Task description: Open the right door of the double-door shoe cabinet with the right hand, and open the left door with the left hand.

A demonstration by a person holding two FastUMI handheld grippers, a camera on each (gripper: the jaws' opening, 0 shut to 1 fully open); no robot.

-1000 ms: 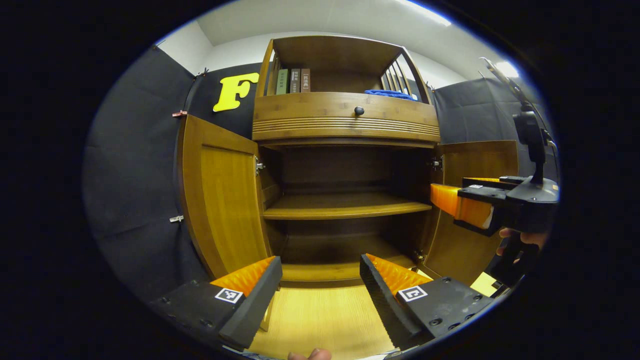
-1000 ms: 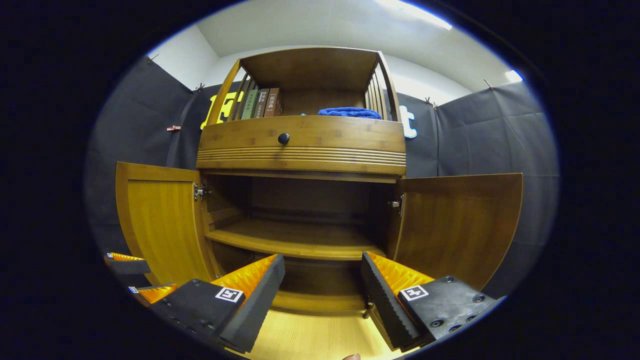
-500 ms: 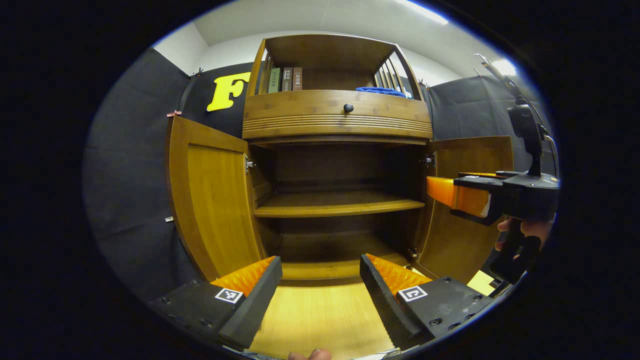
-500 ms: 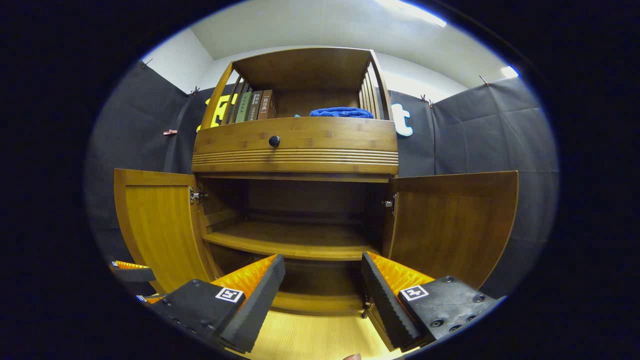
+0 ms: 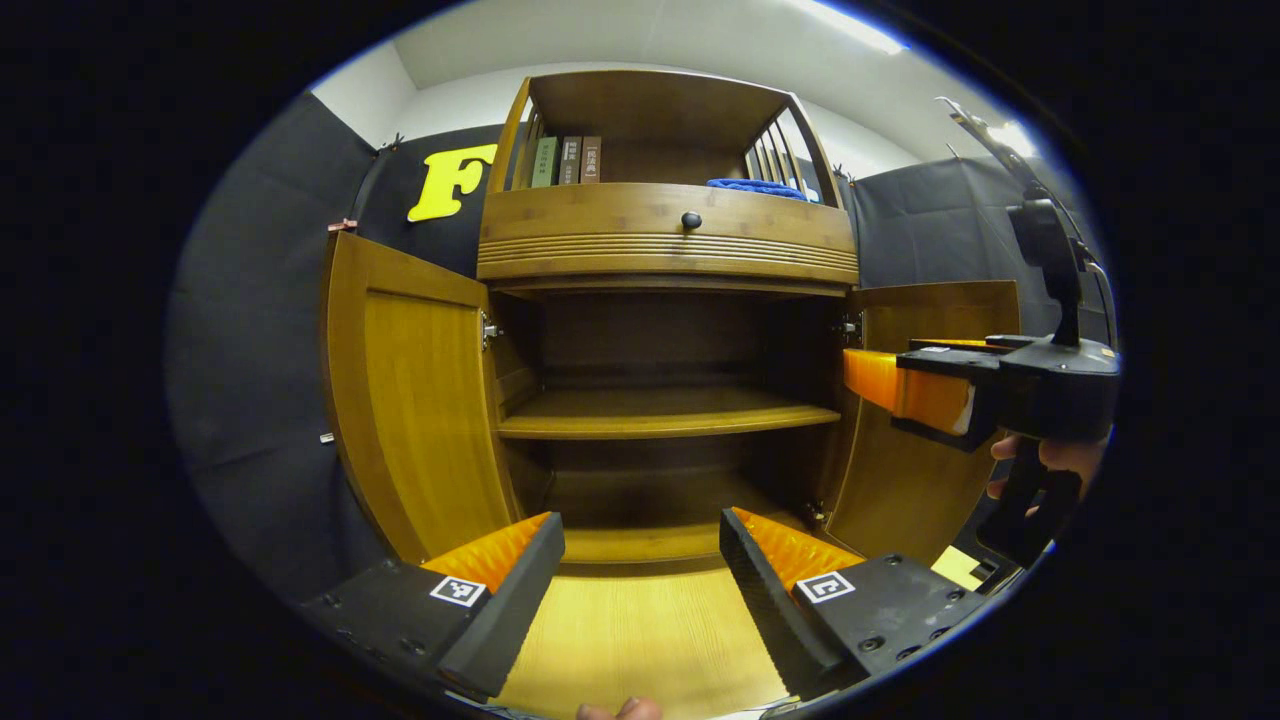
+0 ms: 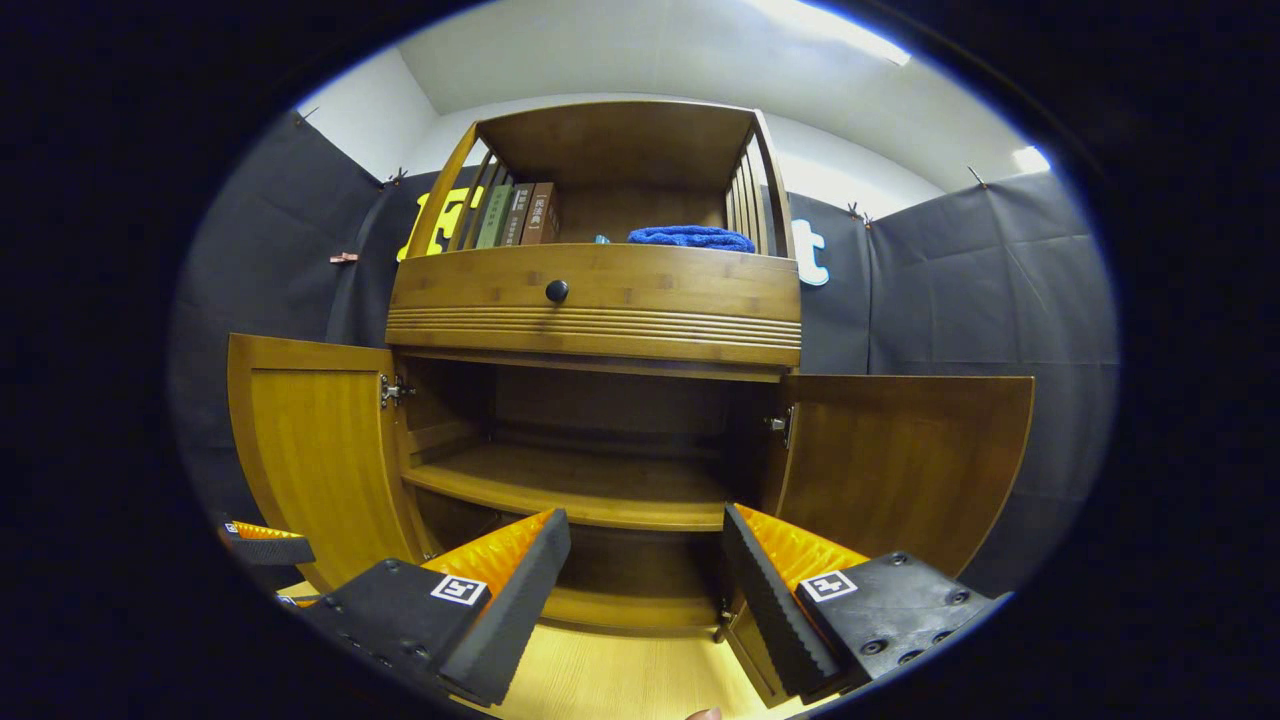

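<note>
Both doors of the shoe cabinet (image 6: pixel 600 300) stand swung out; task looks essentially done. Left door (image 5: pixel 415 390) lies at 10 o'clock from the left claw (image 5: pixel 640 560), its long axis upright, hinged at the cabinet's left post. Right door (image 6: pixel 900 465) lies at 2 o'clock from the right claw (image 6: pixel 645 570), well apart from it. Both claws spread, holding nothing. Each hand is nearer its own door.

Left gripper view: the right claw (image 5: pixel 905 385) at 3 o'clock in front of the right door, with the hand (image 5: pixel 1050 460) holding it. Right gripper view: blue cloth (image 6: pixel 690 237) and books (image 6: pixel 520 213) on the top shelf seen more fully, both door faces nearly flat-on
</note>
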